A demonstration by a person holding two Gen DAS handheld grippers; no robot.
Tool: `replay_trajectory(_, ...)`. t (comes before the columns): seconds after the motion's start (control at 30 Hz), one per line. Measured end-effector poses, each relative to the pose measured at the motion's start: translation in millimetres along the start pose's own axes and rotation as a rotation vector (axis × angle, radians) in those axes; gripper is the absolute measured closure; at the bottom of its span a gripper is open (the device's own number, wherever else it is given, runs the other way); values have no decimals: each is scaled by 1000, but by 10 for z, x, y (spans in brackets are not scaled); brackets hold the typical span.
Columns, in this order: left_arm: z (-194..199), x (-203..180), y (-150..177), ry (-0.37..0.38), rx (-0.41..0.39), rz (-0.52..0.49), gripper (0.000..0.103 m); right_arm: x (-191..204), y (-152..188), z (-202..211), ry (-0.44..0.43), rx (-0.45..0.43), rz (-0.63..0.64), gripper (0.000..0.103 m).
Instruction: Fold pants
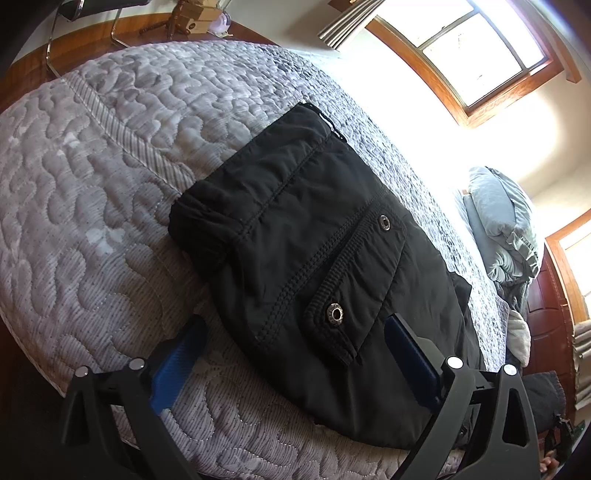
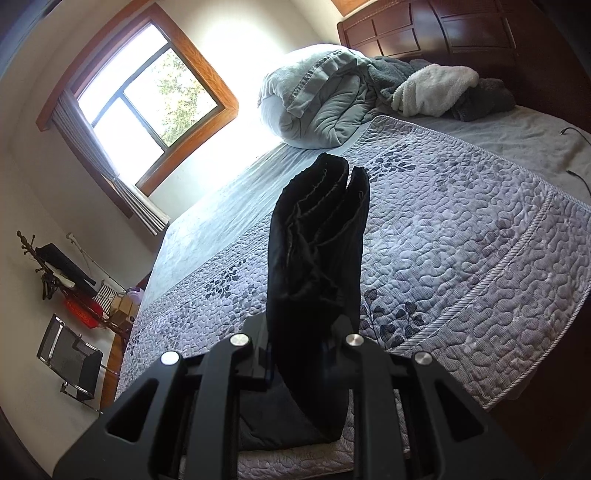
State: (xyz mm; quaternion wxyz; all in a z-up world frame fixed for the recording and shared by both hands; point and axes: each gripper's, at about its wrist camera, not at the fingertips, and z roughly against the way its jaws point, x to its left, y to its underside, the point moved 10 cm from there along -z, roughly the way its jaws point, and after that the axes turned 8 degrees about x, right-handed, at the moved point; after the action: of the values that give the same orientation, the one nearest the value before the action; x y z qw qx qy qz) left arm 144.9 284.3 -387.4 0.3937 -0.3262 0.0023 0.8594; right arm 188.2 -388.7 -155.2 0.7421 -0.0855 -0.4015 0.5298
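My left gripper (image 1: 295, 354) hovers over the black cargo pants (image 1: 314, 258), its blue-padded fingers (image 1: 177, 363) spread wide apart with nothing pinched between them. One finger sits over the quilted bedspread (image 1: 92, 192), the other over the pants' fabric beside the flap pocket (image 1: 354, 280) with its two metal snaps. The pants lie folded into a compact bundle on the bed, near the edge closest to me.

My right gripper (image 2: 301, 354) is clamped on a thick bunch of the same pants (image 2: 317, 251), fingers drawn close with the cloth squeezed between them. The folded layers stand up from my grip, lifted above the bedspread (image 2: 461, 240), their stacked edges showing at the top. More dark fabric rests on the bed just below the fingers.

Farther up the bed lies a rolled grey comforter (image 2: 314, 96) beside a white fleece blanket (image 2: 436, 92), before the wooden headboard (image 2: 443, 29)
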Motion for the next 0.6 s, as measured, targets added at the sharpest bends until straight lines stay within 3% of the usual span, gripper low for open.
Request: replay_trajectory(0.6, -4, 4, 7, 9, 0, 3, 5, 600, 81, -61, 70, -2, 200, 86)
